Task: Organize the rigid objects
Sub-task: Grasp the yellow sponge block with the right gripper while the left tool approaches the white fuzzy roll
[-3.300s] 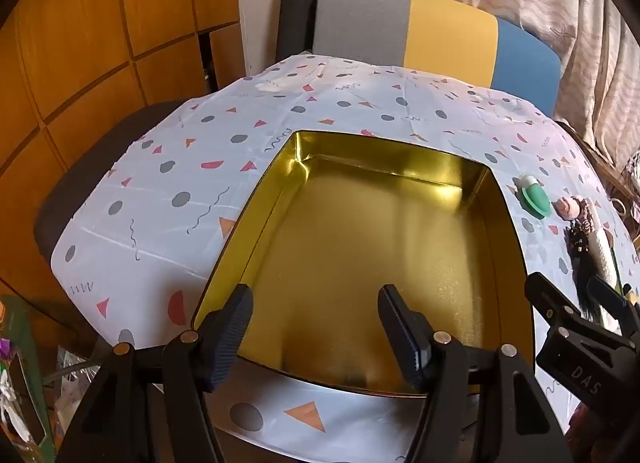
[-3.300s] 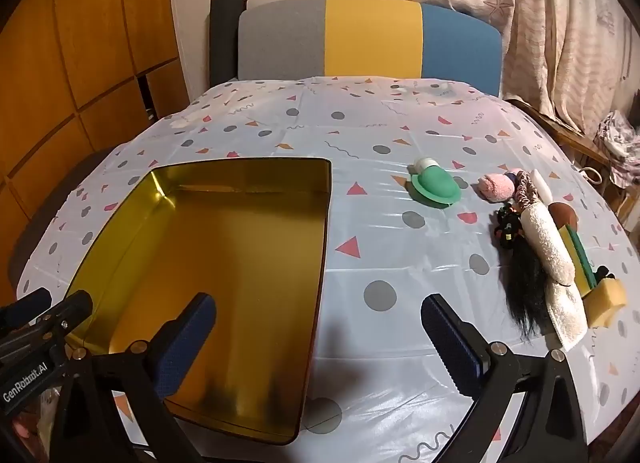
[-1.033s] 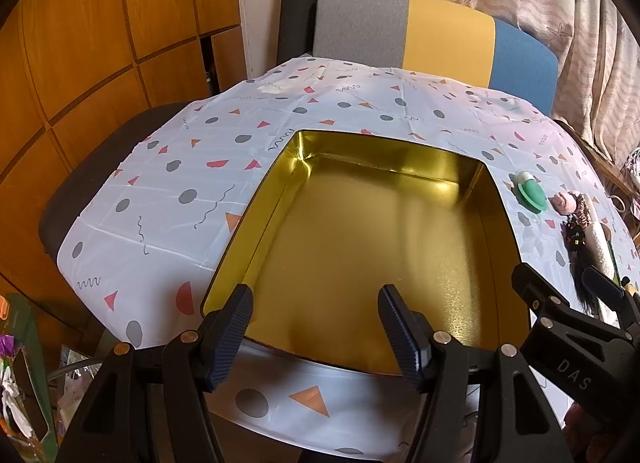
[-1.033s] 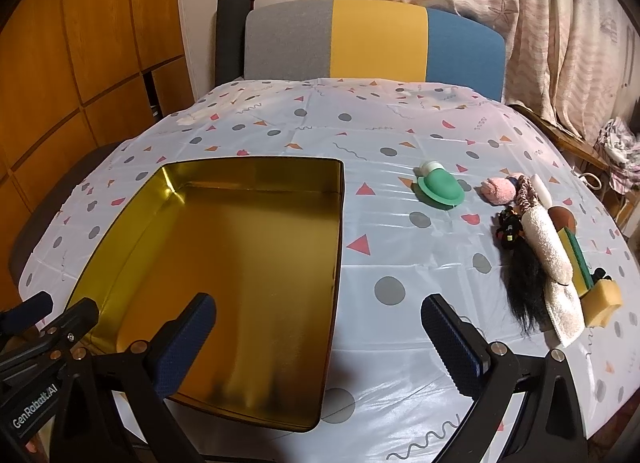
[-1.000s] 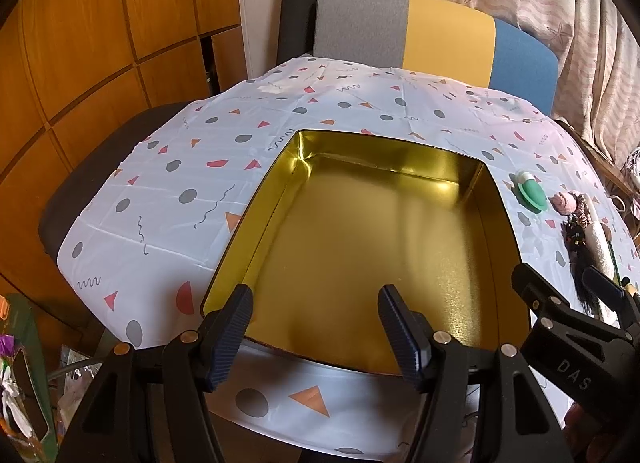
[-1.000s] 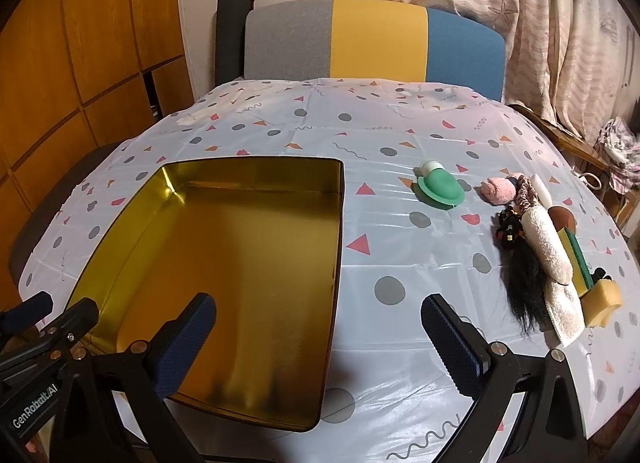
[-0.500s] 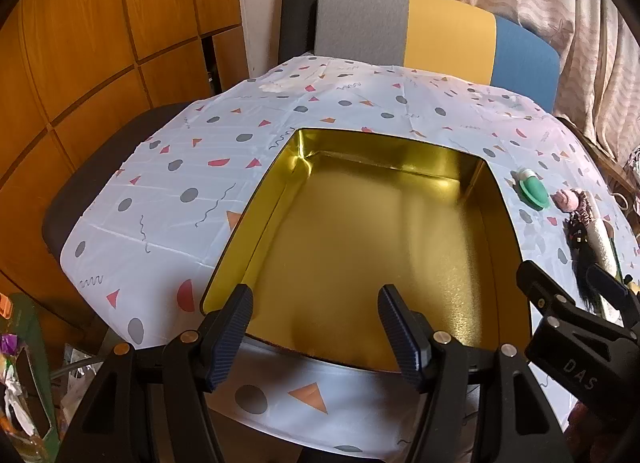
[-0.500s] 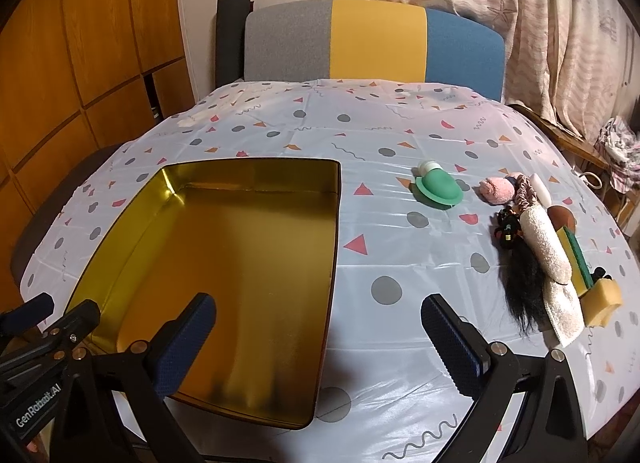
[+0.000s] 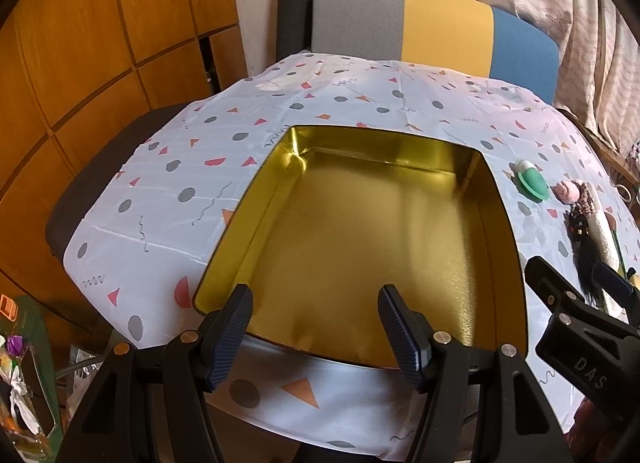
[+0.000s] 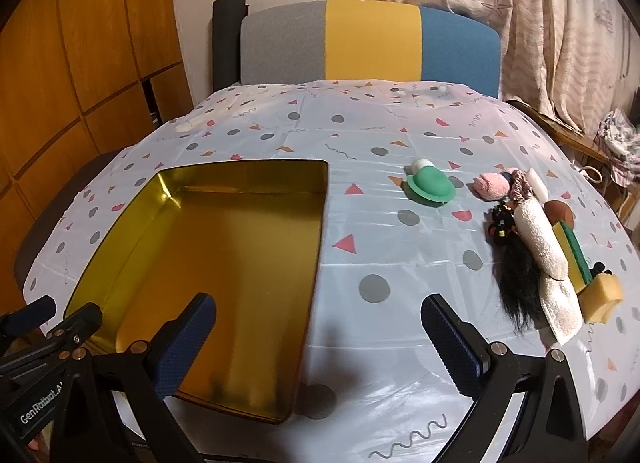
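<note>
An empty gold tin tray (image 9: 496, 199) (image 10: 320, 231) lies on the patterned tablecloth. To its right lie a green cap-shaped object (image 10: 431, 183) (image 9: 531, 182), a pink fluffy ball (image 10: 490, 186), a rolled white towel (image 10: 544, 251), a black hair tuft (image 10: 518, 279), a green-yellow sponge (image 10: 576, 251) and a yellow sponge (image 10: 604, 297). My left gripper (image 9: 316, 315) is open and empty over the tray's near edge. My right gripper (image 10: 320, 321) is open and empty, near the tray's right front corner.
A grey, yellow and blue chair back (image 10: 368, 43) stands behind the table. Wooden cabinet panels (image 9: 100, 43) line the left. Curtains (image 10: 560, 23) hang at the right. The tablecloth (image 10: 360, 131) is bare at the far side.
Both views have drawn back and risen slightly from the table; more of the near edge shows. Nothing on the table has moved. Both grippers stay open.
</note>
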